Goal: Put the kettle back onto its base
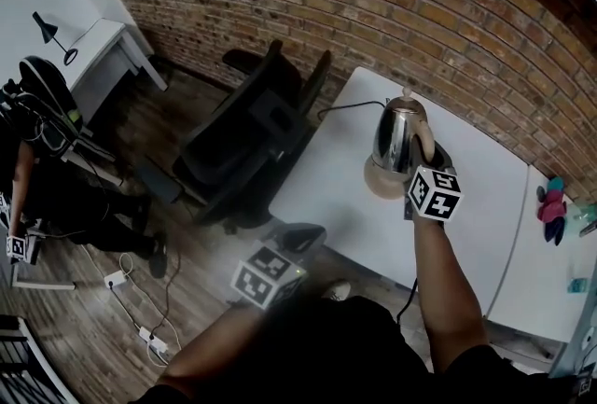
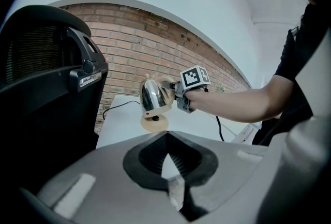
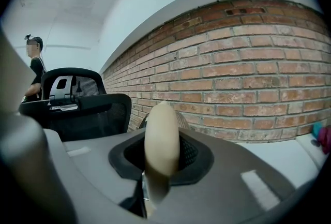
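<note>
A shiny steel kettle [image 1: 395, 133] with a beige handle [image 3: 161, 137] hangs slightly tilted just above its round beige base [image 1: 381, 180] on the white table [image 1: 485, 206]. My right gripper [image 1: 425, 148] is shut on the handle from the near side. In the left gripper view the kettle [image 2: 153, 96] sits over the base [image 2: 154, 123], whose dark centre plug shows beneath it. My left gripper [image 1: 298, 236] hovers off the table's near-left edge, above the floor. Its jaws are shut and hold nothing.
A black cord [image 1: 350, 105] runs from the base toward the table's back-left edge. A black office chair [image 1: 252, 146] stands left of the table. Pink and teal items [image 1: 550, 204] lie at the far right. A person [image 1: 37, 141] stands at the left, near a white desk [image 1: 103, 57].
</note>
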`<state>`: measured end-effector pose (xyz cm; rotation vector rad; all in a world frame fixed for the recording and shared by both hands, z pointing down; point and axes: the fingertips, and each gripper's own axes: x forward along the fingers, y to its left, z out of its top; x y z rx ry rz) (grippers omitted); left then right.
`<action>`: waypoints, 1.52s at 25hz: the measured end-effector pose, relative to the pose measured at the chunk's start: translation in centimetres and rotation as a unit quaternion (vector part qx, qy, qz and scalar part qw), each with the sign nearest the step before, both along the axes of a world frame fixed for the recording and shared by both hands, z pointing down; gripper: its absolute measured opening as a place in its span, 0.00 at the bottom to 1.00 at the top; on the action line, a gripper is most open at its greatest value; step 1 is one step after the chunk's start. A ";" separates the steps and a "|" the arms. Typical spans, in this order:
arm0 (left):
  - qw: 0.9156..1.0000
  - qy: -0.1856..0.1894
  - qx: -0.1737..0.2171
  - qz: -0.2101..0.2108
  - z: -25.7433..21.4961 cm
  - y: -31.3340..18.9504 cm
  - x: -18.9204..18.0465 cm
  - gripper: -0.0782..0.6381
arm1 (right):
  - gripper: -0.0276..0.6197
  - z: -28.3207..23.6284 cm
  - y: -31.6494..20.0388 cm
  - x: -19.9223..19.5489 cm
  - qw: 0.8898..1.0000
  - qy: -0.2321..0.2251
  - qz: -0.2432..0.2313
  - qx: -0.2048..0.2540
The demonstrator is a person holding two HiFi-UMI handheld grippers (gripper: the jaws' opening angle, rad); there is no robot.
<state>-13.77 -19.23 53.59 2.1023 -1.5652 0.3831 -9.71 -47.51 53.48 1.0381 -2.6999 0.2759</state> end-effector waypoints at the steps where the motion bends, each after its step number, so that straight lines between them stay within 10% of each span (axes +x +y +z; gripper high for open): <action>1: 1.000 0.001 -0.002 0.002 0.0 0.0 0.0 0.11 | 0.19 0.0 0.1 0.1 1.000 -0.002 0.002 0.001; 38: 0.997 0.002 0.004 0.077 -0.8 -0.6 1.9 0.11 | 0.21 5.9 6.4 4.2 0.992 0.107 0.004 -0.062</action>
